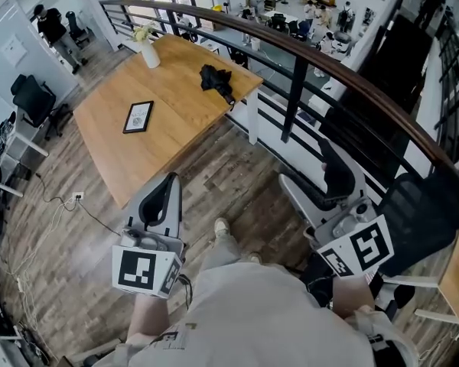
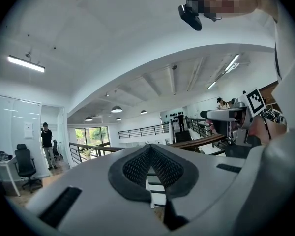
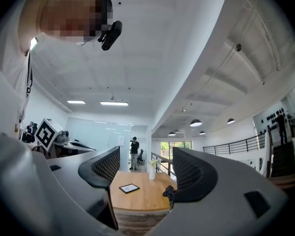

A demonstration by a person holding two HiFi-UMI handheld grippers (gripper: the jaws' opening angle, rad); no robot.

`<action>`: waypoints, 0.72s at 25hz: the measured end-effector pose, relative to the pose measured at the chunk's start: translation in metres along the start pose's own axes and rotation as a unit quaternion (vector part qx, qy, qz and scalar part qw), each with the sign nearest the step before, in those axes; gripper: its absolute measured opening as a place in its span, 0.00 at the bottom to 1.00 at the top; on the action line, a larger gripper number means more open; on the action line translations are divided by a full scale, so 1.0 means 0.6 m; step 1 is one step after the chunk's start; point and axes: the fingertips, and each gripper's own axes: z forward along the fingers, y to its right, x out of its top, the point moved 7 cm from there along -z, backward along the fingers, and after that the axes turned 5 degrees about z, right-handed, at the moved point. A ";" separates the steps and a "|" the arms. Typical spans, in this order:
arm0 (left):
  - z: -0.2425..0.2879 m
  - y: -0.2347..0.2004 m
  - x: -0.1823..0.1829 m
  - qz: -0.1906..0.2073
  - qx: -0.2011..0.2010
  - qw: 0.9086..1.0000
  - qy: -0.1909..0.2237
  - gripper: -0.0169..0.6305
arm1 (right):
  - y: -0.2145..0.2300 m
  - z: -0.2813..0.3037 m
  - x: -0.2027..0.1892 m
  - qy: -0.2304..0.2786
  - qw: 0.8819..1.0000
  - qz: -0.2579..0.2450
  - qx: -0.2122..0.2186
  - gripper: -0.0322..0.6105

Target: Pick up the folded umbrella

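Left gripper [image 1: 168,183]: held low in front of the person, well short of the wooden table [image 1: 176,128]; its jaws are seen pressed together in its own view [image 2: 150,162], with nothing between them.
Right gripper [image 1: 306,167]: also held short of the table, on the railing [image 1: 291,52] side; its jaws are seen spread wide [image 3: 145,167], and only air and the distant table [image 3: 140,198] lie between them.
Folded umbrella [image 1: 216,79]: a black bundle lying flat on the table, close to the edge that faces the railing and near the corner on that side; well apart from both grippers.
Long axis: judged to run roughly along that railing-side edge, the thinner end pointing toward the table's near corner (the folds are too small for certainty).
Bearing from the tools: ahead of both; in the right gripper view the umbrella [image 3: 168,194] shows just at the inner edge of the right-hand jaw, partly hidden by it.
Nearer hand: neither is clearly closer, but the right is judged better placed, being already spread and on the umbrella's side of the table.
Next move, as judged: the gap to the table must be closed first, then the jaws set across the long axis.
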 end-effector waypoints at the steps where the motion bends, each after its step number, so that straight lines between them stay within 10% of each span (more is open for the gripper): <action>1: 0.004 0.001 -0.001 0.001 -0.002 1.000 0.000 0.05 | 0.003 0.001 -0.001 0.000 1.000 0.000 -0.001 0.58; 18: 0.155 -0.095 -0.081 -0.006 -0.018 1.000 0.007 0.05 | 0.068 0.163 -0.086 -0.041 0.999 0.000 0.005 0.58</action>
